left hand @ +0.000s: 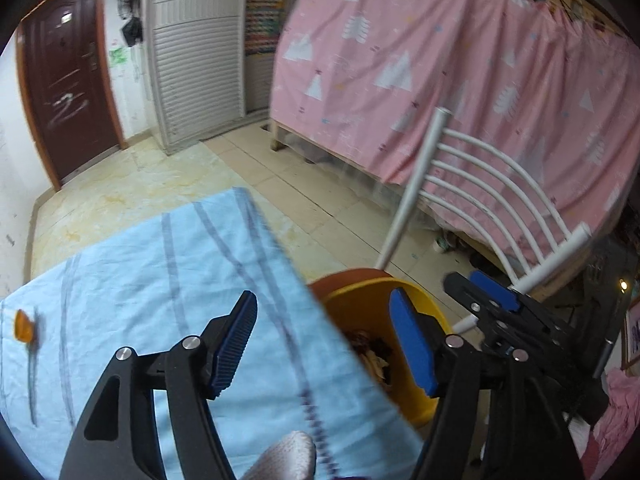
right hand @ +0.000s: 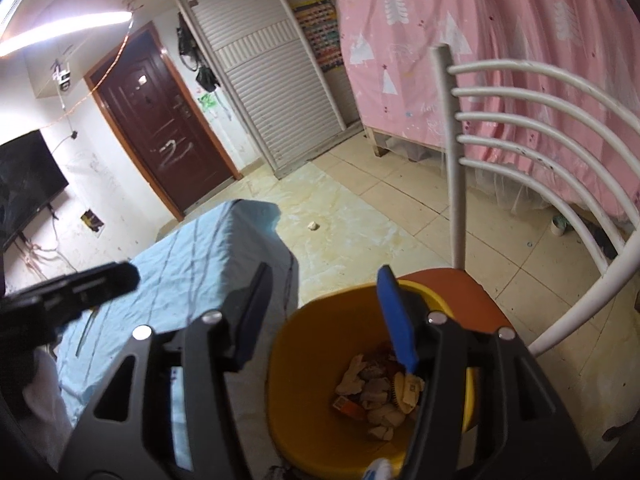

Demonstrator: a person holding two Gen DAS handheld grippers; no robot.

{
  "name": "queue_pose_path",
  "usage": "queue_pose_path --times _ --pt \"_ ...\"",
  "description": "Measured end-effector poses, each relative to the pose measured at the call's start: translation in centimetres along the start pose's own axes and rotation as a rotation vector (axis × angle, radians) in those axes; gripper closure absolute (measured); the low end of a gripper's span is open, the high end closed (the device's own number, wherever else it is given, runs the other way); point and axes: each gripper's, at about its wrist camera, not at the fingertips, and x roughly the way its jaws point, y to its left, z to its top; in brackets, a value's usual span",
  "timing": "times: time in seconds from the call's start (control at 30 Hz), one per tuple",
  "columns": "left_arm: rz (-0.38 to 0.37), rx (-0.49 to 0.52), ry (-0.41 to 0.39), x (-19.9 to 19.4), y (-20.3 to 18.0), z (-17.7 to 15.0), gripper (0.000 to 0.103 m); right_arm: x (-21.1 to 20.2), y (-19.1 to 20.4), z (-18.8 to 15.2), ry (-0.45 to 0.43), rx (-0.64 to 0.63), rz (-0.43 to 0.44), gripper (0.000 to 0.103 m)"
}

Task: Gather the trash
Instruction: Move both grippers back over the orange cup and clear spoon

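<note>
A yellow bin (right hand: pixel 296 360) stands on the orange seat of a white chair (right hand: pixel 472 292) and holds several crumpled scraps of trash (right hand: pixel 380 392). My right gripper (right hand: pixel 324 312) is open and empty, held over the bin's near rim. My left gripper (left hand: pixel 324 340) is open and empty, above the right edge of the table with the light blue cloth (left hand: pixel 140 280); the bin (left hand: pixel 360 308) is just to its right. An orange wrapper (left hand: pixel 23 325) lies on the cloth at the far left. The right gripper also shows in the left wrist view (left hand: pixel 492 300).
The white chair back (left hand: pixel 492 184) rises behind the bin. A pink curtain (left hand: pixel 440 60) hangs to the right. A small pale scrap (right hand: pixel 313 225) lies on the tiled floor. A dark red door (right hand: pixel 160 128), a shutter cabinet (right hand: pixel 272 80) and a TV (right hand: pixel 24 184) line the far wall.
</note>
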Motion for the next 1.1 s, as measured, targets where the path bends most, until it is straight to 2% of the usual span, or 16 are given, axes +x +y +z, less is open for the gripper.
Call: queue_pose_path --times 0.57,0.93,1.1 --pt "0.140 -0.175 -0.062 -4.5 15.9 -0.7 0.038 3.7 13.5 -0.7 0.074 -0.208 0.057 0.045" --pt "0.219 -0.300 -0.049 -5.4 26.3 -2.5 0.038 7.5 21.6 -1.8 0.136 -0.327 0.107 0.039" --pt "0.241 -0.331 -0.039 -5.1 29.1 -3.1 0.038 8.8 24.2 -2.2 0.160 -0.370 0.128 0.037"
